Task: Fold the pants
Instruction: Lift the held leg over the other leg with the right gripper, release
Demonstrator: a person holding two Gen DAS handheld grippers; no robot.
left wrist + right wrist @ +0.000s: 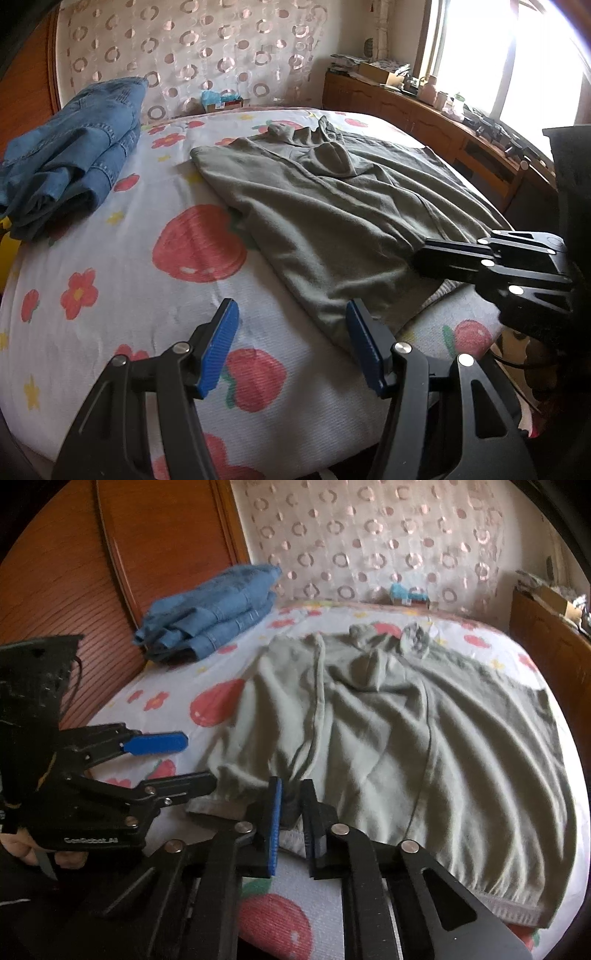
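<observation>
Grey-green pants [332, 206] [406, 738] lie spread and wrinkled on the strawberry-print bed sheet [147, 295]. In the right wrist view my right gripper [291, 797] is shut on a bunched bit of the pants' near edge, by a ribbed cuff. From the left wrist view, that right gripper [417, 254] reaches in from the right onto the cloth. My left gripper [291, 310] is open just above the sheet. Its right blue pad [365, 343] is next to the pants' near corner, and nothing sits between the pads. The left gripper [195, 760] also shows open beside the cuff, held by a hand.
Folded blue jeans [74, 155] [214, 605] lie at the far left of the bed, beside a wooden headboard [74, 572]. A patterned curtain [192, 48] hangs behind. A wooden cabinet [424, 118] with clutter runs along the right under a bright window.
</observation>
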